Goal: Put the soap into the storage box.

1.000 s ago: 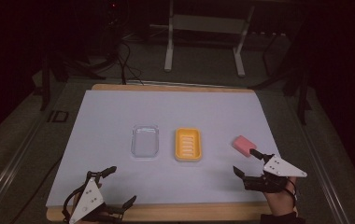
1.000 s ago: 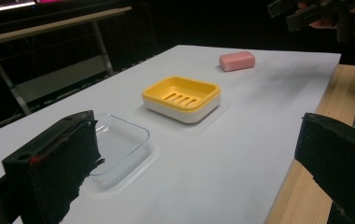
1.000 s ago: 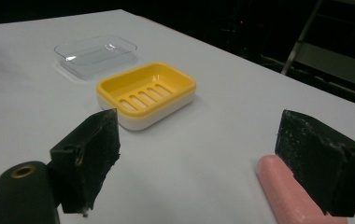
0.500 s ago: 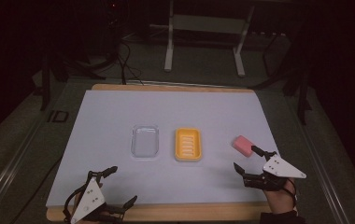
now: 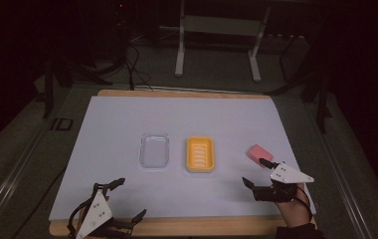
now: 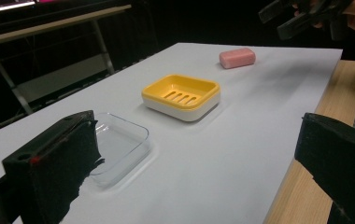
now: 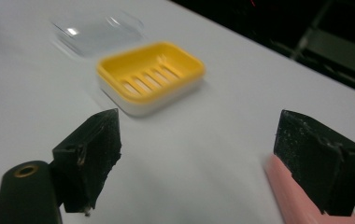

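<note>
Dark room, white sheet over a wooden table [image 5: 177, 226], stand legs in the gloom behind. On the sheet, in a row: clear lid [image 5: 154, 150], yellow soap dish [image 5: 200, 154], pink soap bar [image 5: 259, 153] off to the right, all apart from each other. Right gripper [image 5: 257, 172] sits just short of the soap bar, jaws wide, holding nothing; one tip is by the bar's near edge. Left gripper [image 5: 130, 198] is parked at the near-left table edge, jaws also wide and empty. Looks like the soap is the pick target, likely bound for the dish. Risks: the bar is off-centre in the jaws, right beside one finger [image 7: 320, 163], so closing now would probably shove it sideways or clip a corner rather than grip it. Soap is smooth, so a corner grip could squirt out. The right gripper view shows that offset clearly, with the bar tucked against the right-hand jaw, which the high view can't resolve; touching or just shy, can't tell, since the jaw covers the contact. The left gripper view gives the low side-on look: the dish's slotted tray over a white base, and the lid lying flat.
</note>
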A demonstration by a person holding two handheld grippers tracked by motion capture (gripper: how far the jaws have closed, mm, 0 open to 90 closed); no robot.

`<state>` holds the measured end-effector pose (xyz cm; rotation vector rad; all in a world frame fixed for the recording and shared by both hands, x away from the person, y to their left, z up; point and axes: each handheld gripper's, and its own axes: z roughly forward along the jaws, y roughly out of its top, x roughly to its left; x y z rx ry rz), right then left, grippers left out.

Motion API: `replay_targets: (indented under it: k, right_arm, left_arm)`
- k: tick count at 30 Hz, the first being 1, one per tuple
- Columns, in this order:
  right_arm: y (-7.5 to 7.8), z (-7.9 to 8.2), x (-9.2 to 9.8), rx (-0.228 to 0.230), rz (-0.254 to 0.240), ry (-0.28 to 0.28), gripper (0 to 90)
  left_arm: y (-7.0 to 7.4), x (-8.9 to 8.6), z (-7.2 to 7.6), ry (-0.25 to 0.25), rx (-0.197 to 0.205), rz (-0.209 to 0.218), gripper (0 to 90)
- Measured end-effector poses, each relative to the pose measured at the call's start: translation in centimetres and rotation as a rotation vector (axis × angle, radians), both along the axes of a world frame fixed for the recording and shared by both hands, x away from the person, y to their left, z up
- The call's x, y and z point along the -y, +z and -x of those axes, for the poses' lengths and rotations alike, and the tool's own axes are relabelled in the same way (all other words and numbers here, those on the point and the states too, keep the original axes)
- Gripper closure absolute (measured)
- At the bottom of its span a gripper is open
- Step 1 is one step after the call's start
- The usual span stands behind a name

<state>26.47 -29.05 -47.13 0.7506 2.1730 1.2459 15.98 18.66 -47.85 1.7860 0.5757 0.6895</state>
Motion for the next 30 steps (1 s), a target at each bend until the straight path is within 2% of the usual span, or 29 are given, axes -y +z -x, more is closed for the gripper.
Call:
replay_targets:
  k: [1,3,5,8,14,16,18,22,23,27,30]
  right_arm:
    - [0.0,-0.2,0.0,-0.014,0.018,-0.021,14.9]
    - [0.1,-0.4,-0.1,-0.071,0.021,-0.066,14.9]
    - [0.1,-0.7,-0.1,-0.141,0.036,-0.148,14.9]
    - [-0.1,-1.0,-0.1,-0.185,0.077,-0.221,14.9]
    - [-0.2,-1.5,0.6,-0.261,0.086,-0.322,14.9]
    - [-0.2,-1.7,0.9,-0.322,0.085,-0.352,14.9]
    - [-0.2,-1.8,1.1,-0.347,0.093,-0.377,14.9]
    - [-0.3,-2.2,1.4,-0.429,0.157,-0.386,14.9]
    - [-0.3,-2.2,1.4,-0.429,0.157,-0.386,14.9]
    - [-0.2,-2.4,1.8,-0.531,0.131,-0.384,14.9]
    - [-0.2,-2.7,1.9,-0.596,0.156,-0.353,14.9]
  left_arm:
    - [0.0,0.0,0.0,0.0,-0.001,-0.002,0.5]
    - [0.0,0.1,0.0,0.002,0.0,-0.008,0.5]
    - [0.0,0.1,0.0,0.003,0.002,-0.012,0.5]
    - [0.0,0.1,0.1,0.003,0.004,-0.014,0.5]
    - [-0.1,0.2,0.1,0.006,0.006,-0.021,0.5]
    - [-0.1,0.2,0.1,0.006,0.005,-0.022,0.5]
    - [-0.1,0.2,0.1,0.01,-0.003,-0.024,0.5]
    - [-0.1,0.2,0.0,0.013,-0.004,-0.023,0.5]
    - [-0.1,0.2,0.0,0.013,-0.004,-0.023,0.5]
    - [-0.1,0.3,0.1,0.014,-0.004,-0.03,0.5]
    - [-0.2,0.3,0.0,0.017,-0.006,-0.032,0.5]
